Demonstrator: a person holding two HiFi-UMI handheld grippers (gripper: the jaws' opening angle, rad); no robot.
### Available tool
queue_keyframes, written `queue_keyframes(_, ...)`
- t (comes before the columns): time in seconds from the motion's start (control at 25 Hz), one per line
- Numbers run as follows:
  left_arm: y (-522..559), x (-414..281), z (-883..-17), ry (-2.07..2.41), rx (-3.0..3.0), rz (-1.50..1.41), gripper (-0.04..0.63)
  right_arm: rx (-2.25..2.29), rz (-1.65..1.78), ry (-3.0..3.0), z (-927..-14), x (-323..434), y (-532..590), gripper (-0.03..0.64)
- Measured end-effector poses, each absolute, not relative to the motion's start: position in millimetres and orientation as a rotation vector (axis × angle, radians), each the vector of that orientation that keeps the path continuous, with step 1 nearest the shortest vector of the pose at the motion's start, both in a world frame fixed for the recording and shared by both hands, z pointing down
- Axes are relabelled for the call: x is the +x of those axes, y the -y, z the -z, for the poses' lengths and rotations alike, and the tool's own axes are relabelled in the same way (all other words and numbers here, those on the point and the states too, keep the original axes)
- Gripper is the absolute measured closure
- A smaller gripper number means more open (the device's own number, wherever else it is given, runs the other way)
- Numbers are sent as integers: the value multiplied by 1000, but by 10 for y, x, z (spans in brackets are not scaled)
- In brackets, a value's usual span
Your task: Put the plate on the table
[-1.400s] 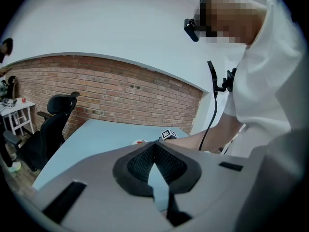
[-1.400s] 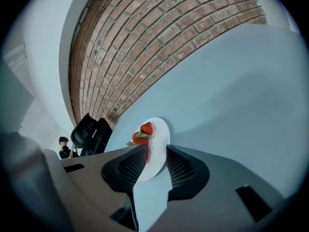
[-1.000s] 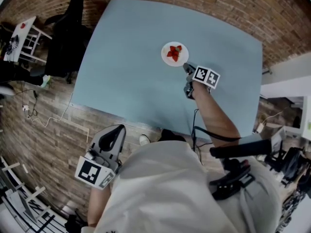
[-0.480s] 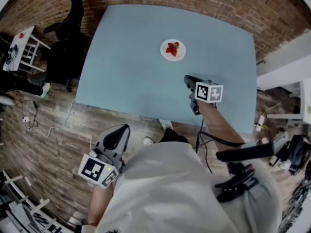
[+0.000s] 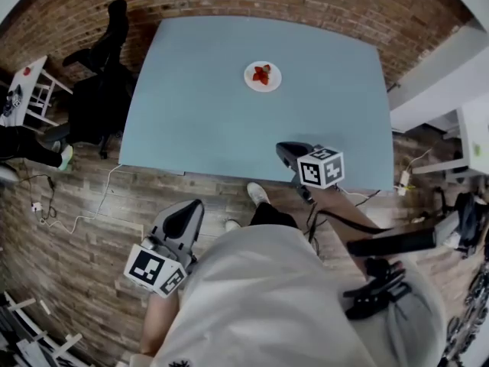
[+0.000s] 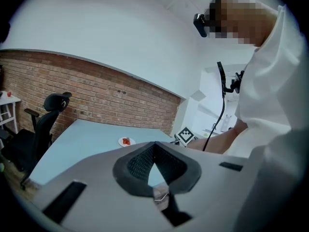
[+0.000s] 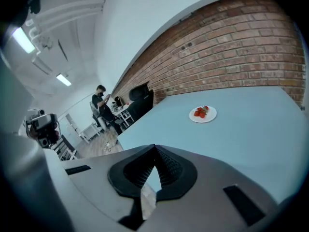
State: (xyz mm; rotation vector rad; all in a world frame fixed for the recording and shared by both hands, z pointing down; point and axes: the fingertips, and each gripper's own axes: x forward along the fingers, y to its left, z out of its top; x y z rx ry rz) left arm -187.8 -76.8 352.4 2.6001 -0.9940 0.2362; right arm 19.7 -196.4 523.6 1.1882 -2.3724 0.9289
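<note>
Pale blue counter point(image 5: 199, 113) fills the middle of the room. The white plate point(image 5: 262, 76) sits on it toward the far brick wall point(image 5: 321, 2), with some red fruit point(image 5: 261, 73) on top.

The person stands at the near edge. The right gripper point(image 5: 284, 151) reaches out on a bare, bent forearm and is held just over the counter's near edge. It points toward the plate but is well apart from it, and its fingers point(image 7: 171, 168) are pressed together with nothing between them. The left gripper point(image 5: 188, 208) hangs low beside the person's hip, over the floor point(image 5: 92, 228) and off the counter. Its fingers point(image 6: 137, 163) also meet tip to tip, empty.

A black chair point(image 5: 103, 90) stands by the counter's left side, with a small white table point(image 5: 30, 75) beyond it. A cable point(image 5: 76, 197) trails across the floor.

The person's white shirt point(image 5: 267, 297) covers both upper arms. Some black gear point(image 5: 374, 293) at the right hip is hard to make out. Another person point(image 7: 101, 103) stands far off, too small to tell more.
</note>
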Motion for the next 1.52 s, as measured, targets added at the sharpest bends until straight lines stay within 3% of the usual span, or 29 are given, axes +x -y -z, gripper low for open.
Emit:
queue_keyframes(0.44, 435, -2144, -3591, 929, 2622, -234, 595, 1080, -635, 2437, -4674, -394, 1341, 609)
queue_keyframes(1.52, 299, -2276, -3707, 887, 2631, -219, 595, 948, -531, 2506, -4328, -898, 910, 609)
